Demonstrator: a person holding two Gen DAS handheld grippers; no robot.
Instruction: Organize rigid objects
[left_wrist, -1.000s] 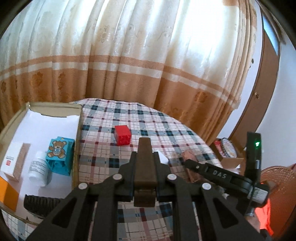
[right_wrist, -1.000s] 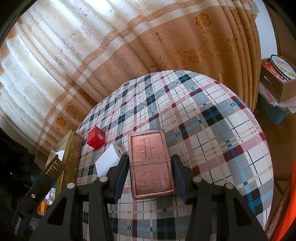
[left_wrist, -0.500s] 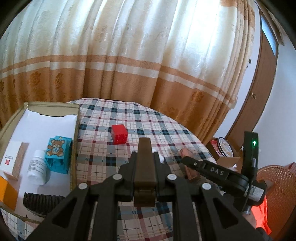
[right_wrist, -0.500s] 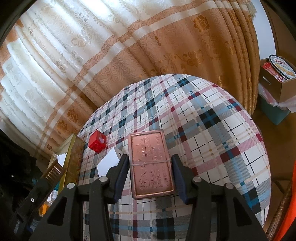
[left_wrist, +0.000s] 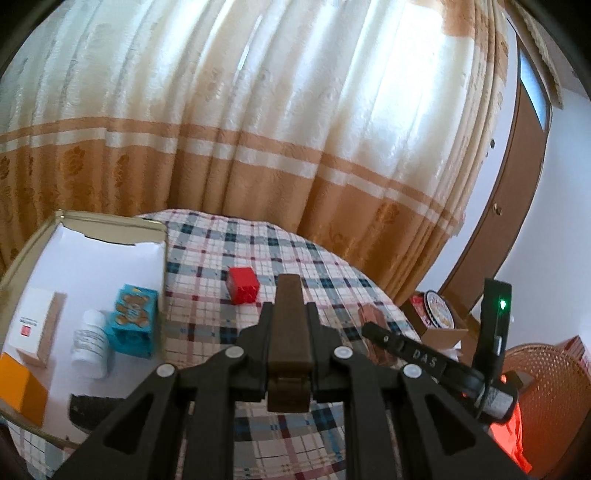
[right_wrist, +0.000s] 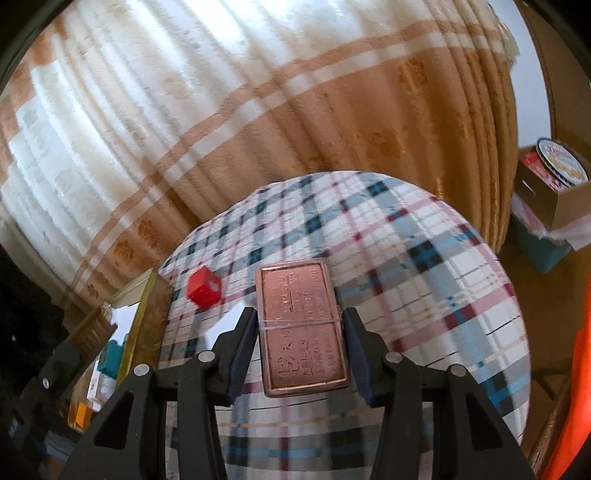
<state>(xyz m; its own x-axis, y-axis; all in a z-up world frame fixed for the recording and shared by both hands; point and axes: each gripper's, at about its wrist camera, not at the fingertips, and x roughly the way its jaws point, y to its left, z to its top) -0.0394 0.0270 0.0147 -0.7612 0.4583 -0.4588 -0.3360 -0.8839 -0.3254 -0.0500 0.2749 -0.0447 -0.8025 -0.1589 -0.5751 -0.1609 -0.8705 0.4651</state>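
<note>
A round worktop (right_wrist: 424, 295) in checked cloth is backed by a cream and tan curtain (left_wrist: 258, 129). At its left edge an open box (left_wrist: 92, 258) is seen, with a teddy-bear carton (left_wrist: 133, 319), a white bottle (left_wrist: 90, 349) and 2 other cartons inside. A red cube (left_wrist: 242, 285) sits near the box. The copper tin (right_wrist: 303, 332), embossed and banded, is clamped in the right tongs (right_wrist: 301, 332), above the worktop's middle. The left tongs (left_wrist: 288, 321) are closed on a brown block (left_wrist: 289, 332).
</note>
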